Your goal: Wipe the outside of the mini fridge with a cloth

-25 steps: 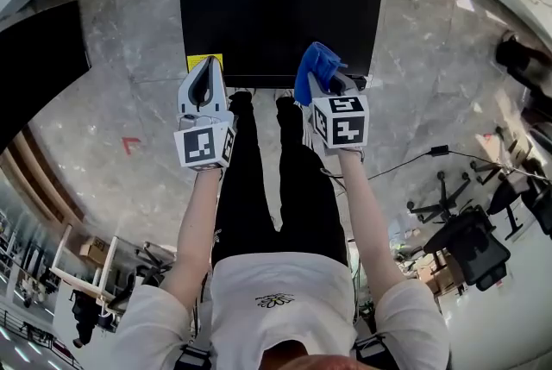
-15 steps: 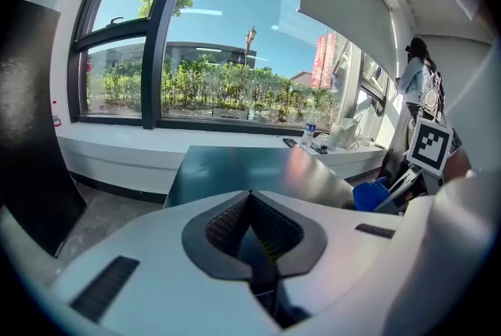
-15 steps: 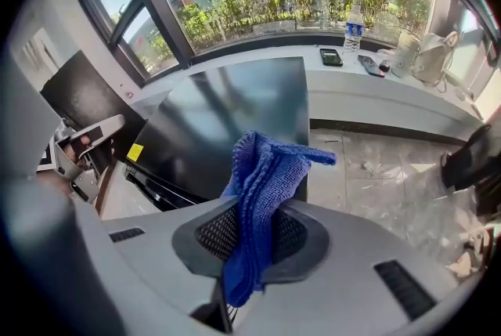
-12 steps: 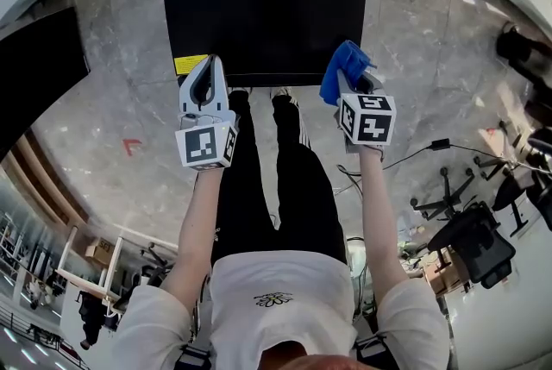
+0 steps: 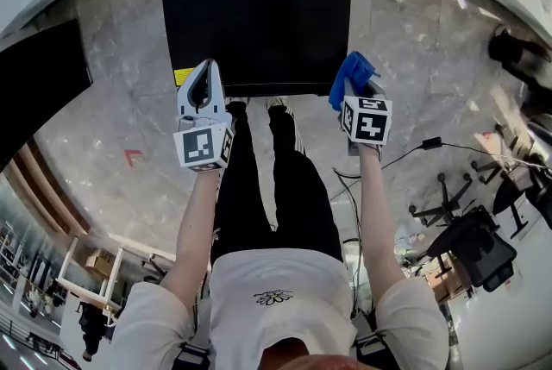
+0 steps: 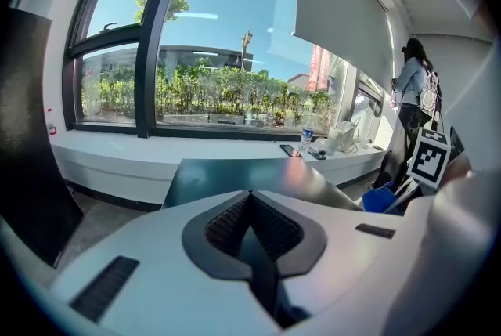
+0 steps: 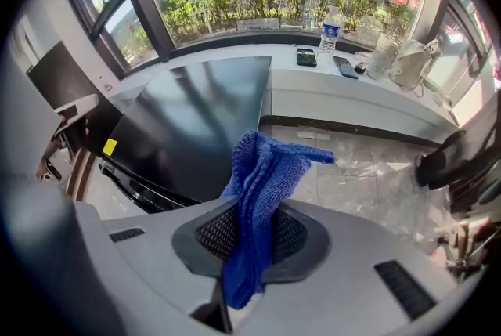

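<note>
Head view showed the mini fridge (image 5: 254, 15) as a black block at upper centre of the frame, standing on the grey stone floor (image 5: 112, 118) just ahead of the person's feet. The right tongs (image 5: 355, 90) hung by its lower right corner, pinching a blue cloth (image 5: 351, 71). In the right gripper view the fabric stood up from between the pads in a loose bunch, with a short tail hanging below and the fridge top off to its left. The cloth looked clear of the fridge, though I could not be sure. The left tongs (image 5: 205, 85) sat at the lower left corner, near a yellow label (image 5: 183, 77), pressed together on nothing, as the left gripper view made plain.

Several things could have gone wrong from there. Only a narrow strip of cloth seemed gripped, so drag from a firm wipe might have pulled it free. The bunch might also have folded aside, letting the hard tips scrape the glossy top. Bunched like that, it would probably have touched only a small patch and left streaks. With the left tongs bracing nothing, a sideways push might have slid the fridge on the smooth floor. A cable (image 5: 405, 154) trailed at right centre of the frame and might have snagged a foot if the person stepped round to the sides.
</note>
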Demonstrator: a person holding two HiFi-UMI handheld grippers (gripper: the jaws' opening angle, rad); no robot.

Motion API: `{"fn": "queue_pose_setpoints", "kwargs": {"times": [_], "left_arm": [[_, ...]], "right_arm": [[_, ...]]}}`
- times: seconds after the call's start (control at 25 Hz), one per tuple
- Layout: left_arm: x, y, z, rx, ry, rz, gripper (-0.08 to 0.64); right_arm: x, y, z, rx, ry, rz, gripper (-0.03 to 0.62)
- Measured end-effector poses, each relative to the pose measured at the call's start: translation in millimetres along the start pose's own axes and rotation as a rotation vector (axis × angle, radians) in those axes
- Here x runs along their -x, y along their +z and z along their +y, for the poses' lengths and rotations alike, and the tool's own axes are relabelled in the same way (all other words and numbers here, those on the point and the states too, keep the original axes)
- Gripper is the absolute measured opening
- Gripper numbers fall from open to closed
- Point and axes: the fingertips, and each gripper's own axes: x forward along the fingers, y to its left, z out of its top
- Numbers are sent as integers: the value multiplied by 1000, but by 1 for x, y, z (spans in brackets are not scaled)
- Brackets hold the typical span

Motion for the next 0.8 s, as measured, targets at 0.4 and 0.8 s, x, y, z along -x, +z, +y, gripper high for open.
{"fn": "queue_pose_setpoints", "kwargs": {"times": [0.4, 0.8], "left_arm": [[34, 122, -13, -15, 1, -119, 5], [93, 338, -2, -50, 10, -384, 5]], "right_arm": [[83, 59, -18, -11, -97, -110, 80], [295, 260, 76, -75, 40, -662, 80]]}}
